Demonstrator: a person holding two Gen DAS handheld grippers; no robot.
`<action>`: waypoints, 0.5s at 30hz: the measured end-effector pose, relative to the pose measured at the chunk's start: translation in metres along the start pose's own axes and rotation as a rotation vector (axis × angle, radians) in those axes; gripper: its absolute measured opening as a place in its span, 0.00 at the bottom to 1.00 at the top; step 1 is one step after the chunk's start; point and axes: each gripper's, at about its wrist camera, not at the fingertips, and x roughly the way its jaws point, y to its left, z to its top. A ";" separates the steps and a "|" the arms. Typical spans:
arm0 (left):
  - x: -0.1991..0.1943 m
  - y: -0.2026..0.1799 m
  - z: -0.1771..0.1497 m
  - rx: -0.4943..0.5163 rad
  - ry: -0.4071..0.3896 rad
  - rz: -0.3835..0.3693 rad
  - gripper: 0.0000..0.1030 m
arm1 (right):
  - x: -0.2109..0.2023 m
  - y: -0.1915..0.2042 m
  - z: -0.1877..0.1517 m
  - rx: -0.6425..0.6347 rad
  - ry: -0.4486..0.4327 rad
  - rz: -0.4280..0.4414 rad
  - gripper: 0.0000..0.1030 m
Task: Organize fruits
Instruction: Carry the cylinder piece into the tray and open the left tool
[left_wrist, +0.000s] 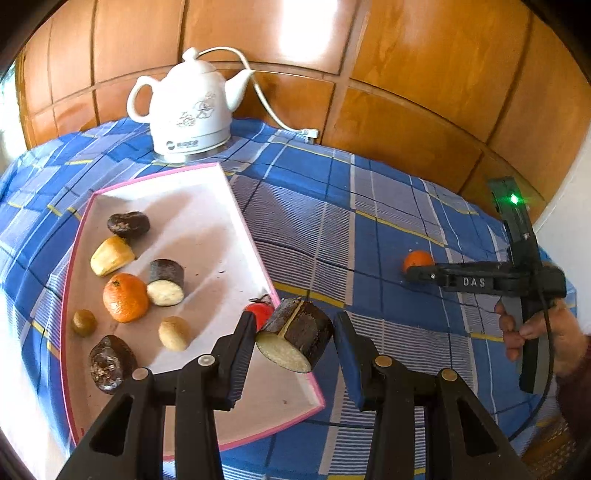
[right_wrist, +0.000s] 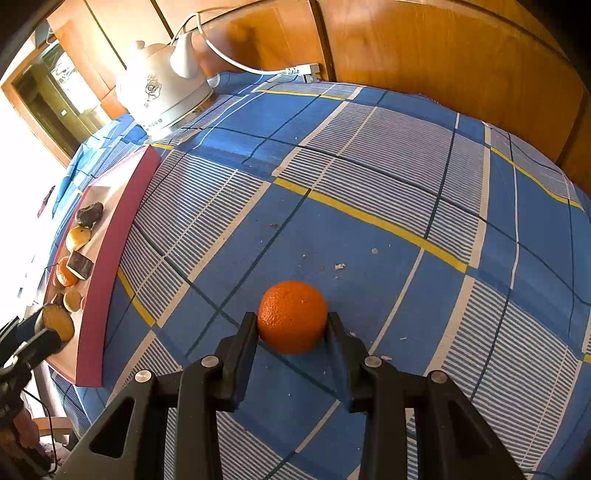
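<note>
A dark-skinned chunk with a pale cut face (left_wrist: 295, 339) hangs over the near right edge of the pink-rimmed tray (left_wrist: 159, 177), and my left gripper (left_wrist: 295, 321) is shut on it. Several fruits lie in the tray, among them an orange (left_wrist: 125, 297), a second dark chunk (left_wrist: 166, 282) and a small red fruit (left_wrist: 260, 312). Out on the blue checked cloth sits a loose orange (right_wrist: 291, 317). My right gripper (right_wrist: 291, 320) is shut on that orange, one pad pressing each side. The same gripper (left_wrist: 419, 275) shows in the left wrist view, held by a hand (left_wrist: 543, 332).
A white ceramic kettle (left_wrist: 188, 110) stands behind the tray, and its cord runs to a plug (left_wrist: 308, 133) at the table's far edge. Wooden panels (left_wrist: 406, 74) close off the back. Small crumbs (right_wrist: 339, 266) dot the blue checked cloth (right_wrist: 369, 166).
</note>
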 end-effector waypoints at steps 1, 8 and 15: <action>-0.003 0.007 0.002 -0.018 -0.007 -0.001 0.42 | 0.000 0.000 0.000 -0.001 0.000 -0.002 0.36; -0.029 0.073 0.015 -0.174 -0.064 0.018 0.42 | 0.000 0.001 0.000 -0.003 0.000 -0.007 0.36; -0.029 0.121 0.035 -0.277 -0.088 0.011 0.42 | 0.001 0.002 0.000 -0.007 0.001 -0.014 0.36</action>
